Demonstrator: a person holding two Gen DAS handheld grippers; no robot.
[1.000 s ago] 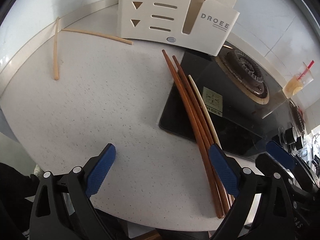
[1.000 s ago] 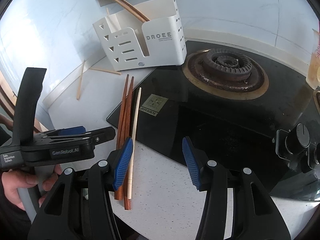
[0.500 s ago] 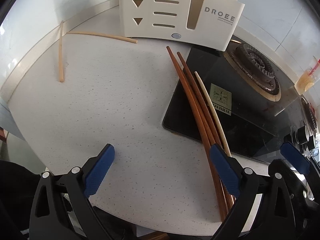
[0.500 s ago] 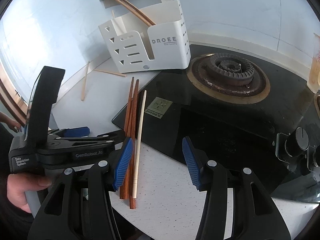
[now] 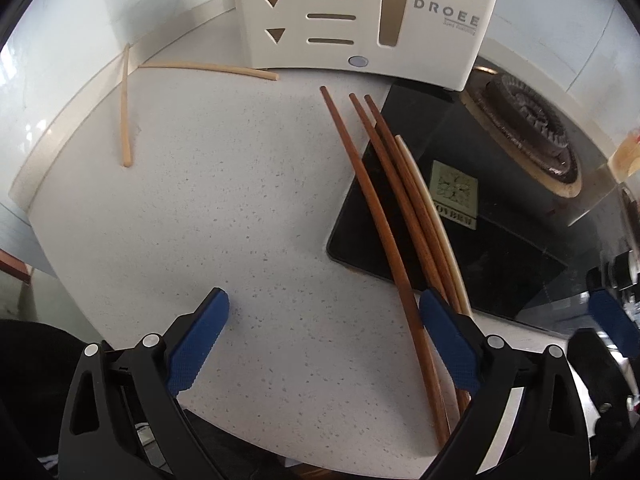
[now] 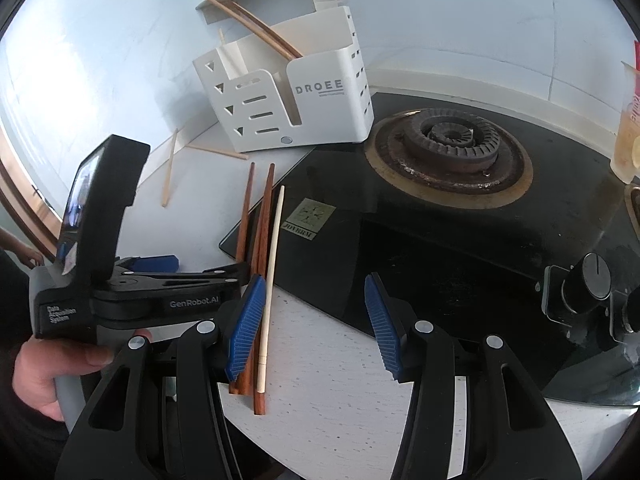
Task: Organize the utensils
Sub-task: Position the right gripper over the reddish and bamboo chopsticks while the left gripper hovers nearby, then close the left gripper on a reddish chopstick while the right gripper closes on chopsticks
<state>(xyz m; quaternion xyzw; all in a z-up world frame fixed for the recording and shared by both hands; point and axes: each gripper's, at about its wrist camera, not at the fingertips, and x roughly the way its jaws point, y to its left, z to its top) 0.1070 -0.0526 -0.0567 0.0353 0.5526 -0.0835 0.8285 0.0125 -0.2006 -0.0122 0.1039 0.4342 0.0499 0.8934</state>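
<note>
White speckled countertop (image 5: 224, 216), partly overlapped by a black glass hob (image 6: 460, 240): work surface, loose utensils not yet cleared.

White slotted utensil holder (image 6: 320, 120), upright at the back by the wall, next to the hob's corner. Holds a few brown chopsticks (image 6: 256, 22) leaning out of its rear compartment; judged the only part of the sorting done.

Left gripper (image 5: 324, 340): jaws spread wide, empty, hanging over bare counter just left of the bundle.

Right gripper (image 6: 316, 320): jaws spread about halfway, empty, above the counter edge of the hob, its left pad close beside the bundle.

Bundle of three brown chopsticks (image 5: 384, 216) with one pale chopstick (image 5: 424, 208) alongside: lying across the hob's corner and the counter, between the two grippers. Not yet collected.

Two light bamboo chopsticks (image 5: 125, 112), meeting in a corner at their far ends, near the wall and left of the holder. Not yet collected.

Judgement: early stage; six pieces outstanding.
</note>
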